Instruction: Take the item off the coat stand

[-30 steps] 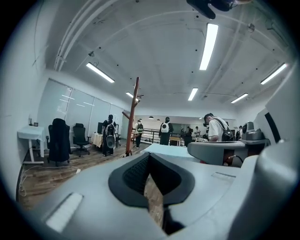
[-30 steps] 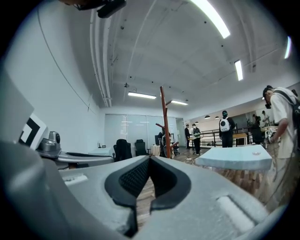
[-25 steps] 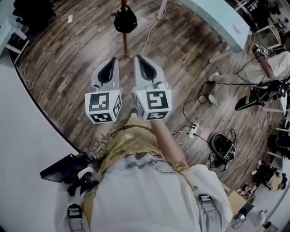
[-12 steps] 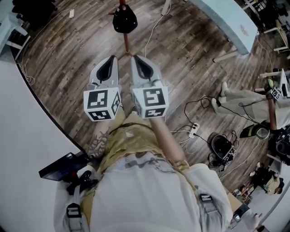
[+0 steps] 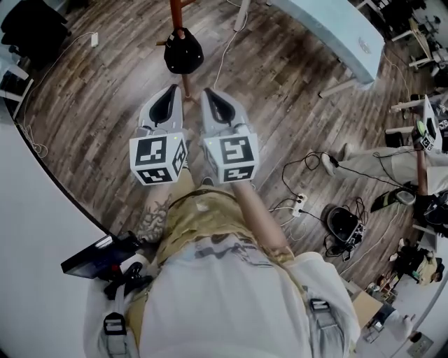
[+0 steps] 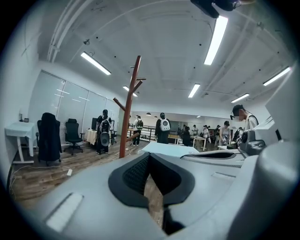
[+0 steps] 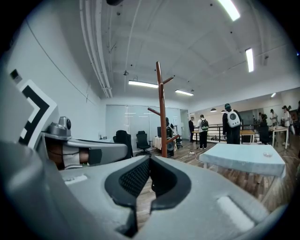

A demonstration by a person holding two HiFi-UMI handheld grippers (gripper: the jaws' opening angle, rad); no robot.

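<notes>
1. Left gripper (image 5: 171, 94): jaws fully closed, pads meeting at the tips with nothing between them, as the left gripper view (image 6: 149, 157) confirms. I hold it level, pointed at the stand and well short of it.

2. Target: the black item (image 5: 183, 52) hangs on the red-brown coat stand (image 5: 175, 10), ahead of both tools and just left of the gap between them. Neither gripper touches it. In the gripper views the stand (image 6: 124, 108) stands upright across the room; I cannot pick the item out there with confidence.

3. Right gripper (image 5: 213, 98): also pinched closed and empty in its own view (image 7: 150, 159), sitting just beside the left tool.

4. Hazards from this position:
- Closed jaws at contact would shove the item rather than grasp it. Cause: failing to open before the reach.
- A sideways or downward pull could tip the slim stand or snag the item on its peg. Cause: not lifting clear first.
- The tools ride close together; widening either jaw may knock the other.
- To the right, the pale table (image 5: 329, 28) and floor cables (image 5: 308, 164) limit stepping room.
</notes>
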